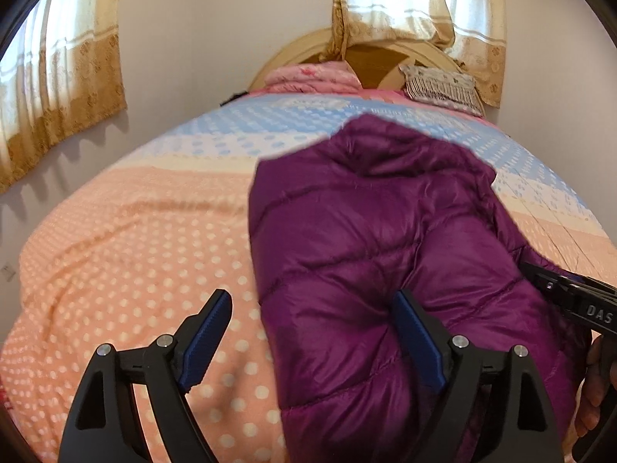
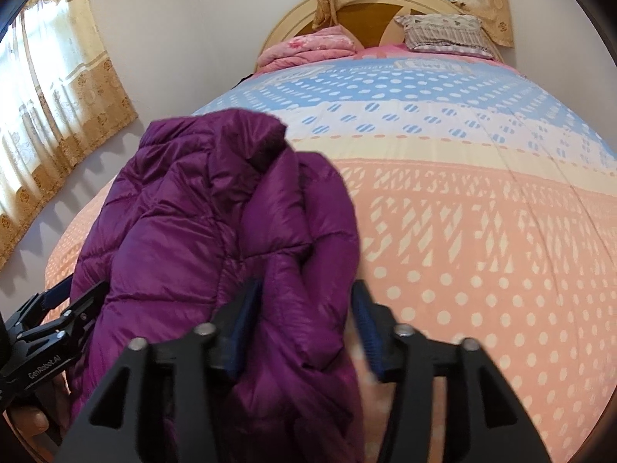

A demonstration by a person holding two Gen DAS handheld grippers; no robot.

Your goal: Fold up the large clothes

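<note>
We see the purple puffer jacket (image 1: 385,254) lying folded on the dotted bedspread (image 1: 135,239), reaching toward 12 o'clock. Our left gripper (image 1: 312,332) stands wide, gripping nothing, its 3 o'clock finger (image 1: 418,343) against the jacket. Our right gripper (image 2: 304,332) is parted around the jacket's 3 o'clock edge, not pinching.

A puffy purple quilted jacket (image 1: 385,239) is lying on the peach polka-dot bed cover (image 1: 135,239); the left claw (image 1: 312,308) is gaping, straddling its near-left edge.
</note>
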